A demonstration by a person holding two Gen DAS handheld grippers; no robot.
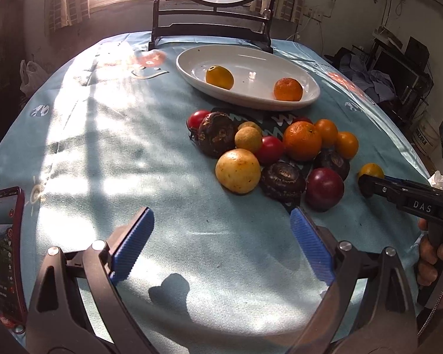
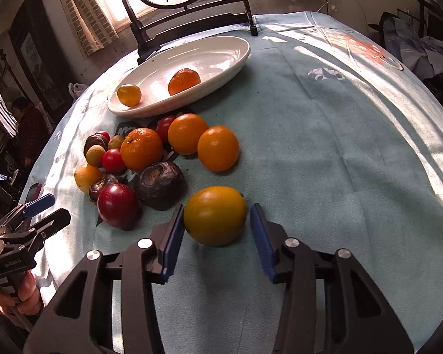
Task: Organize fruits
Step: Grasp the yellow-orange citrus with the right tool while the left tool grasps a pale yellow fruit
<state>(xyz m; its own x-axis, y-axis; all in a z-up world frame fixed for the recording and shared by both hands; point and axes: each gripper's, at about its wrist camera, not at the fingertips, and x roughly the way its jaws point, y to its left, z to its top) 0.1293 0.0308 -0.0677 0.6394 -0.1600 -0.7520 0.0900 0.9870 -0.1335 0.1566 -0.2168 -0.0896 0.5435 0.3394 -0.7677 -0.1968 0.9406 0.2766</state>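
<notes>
A white oval dish (image 1: 280,103) (image 2: 221,59) at the back holds a yellow-orange fruit (image 1: 219,77) (image 2: 129,95) and a tangerine (image 1: 288,89) (image 2: 184,81). A pile of fruits lies in front of it: a big tangerine (image 1: 301,140) (image 2: 141,148), red tomatoes, dark water chestnuts, a yellow fruit (image 1: 238,170). My right gripper (image 2: 217,216) is open around a loose yellow-orange fruit (image 2: 215,214) (image 1: 370,170); its left pad touches the fruit and the right pad stands apart. My left gripper (image 1: 223,216) is open and empty over bare cloth, short of the pile.
A light blue cloth (image 1: 103,147) covers the round table. A dark-framed round screen (image 1: 212,14) stands behind the dish. A phone in a red case (image 1: 6,253) lies at the table's left edge.
</notes>
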